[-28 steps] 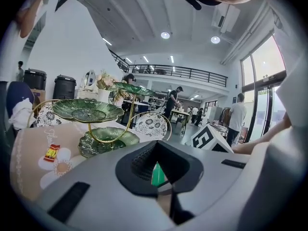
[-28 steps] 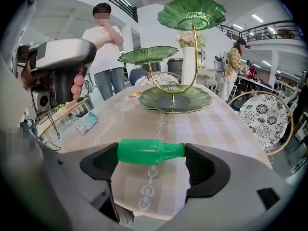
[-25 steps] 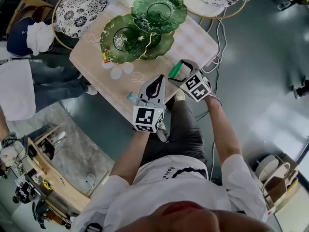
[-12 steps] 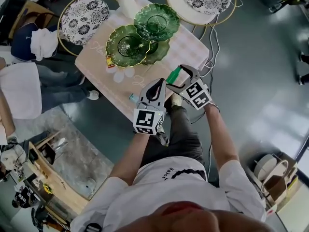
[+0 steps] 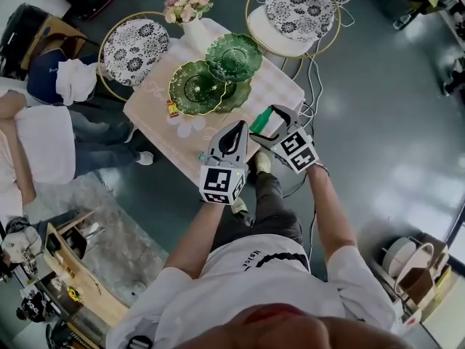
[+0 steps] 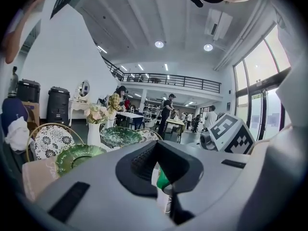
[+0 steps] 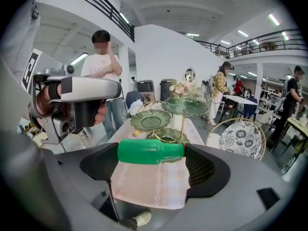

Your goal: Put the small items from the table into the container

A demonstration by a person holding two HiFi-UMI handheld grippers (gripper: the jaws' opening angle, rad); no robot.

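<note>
Table [image 5: 280, 86]: upper centre of the head view. On it, tiered dish stand [image 5: 234, 57] mid-table; vase [image 5: 190, 20] at the upper end; first small item [image 5: 172, 108] by the left edge; second small item [image 5: 204, 156] at the lower corner. Upper-left chair [image 5: 134, 46] and upper-right chair [image 5: 290, 13] flank the table. Below the table, left gripper [image 5: 234, 131] is just beside right gripper [image 5: 267, 122]; bottle [image 7: 149, 151] sits crosswise between the right gripper's jaws.

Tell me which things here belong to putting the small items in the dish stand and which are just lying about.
Job: green bottle in the right gripper; tiered green dish stand; small red-and-yellow item on the table.
Lying about: flower vase; two patterned chairs; floor cables.
</note>
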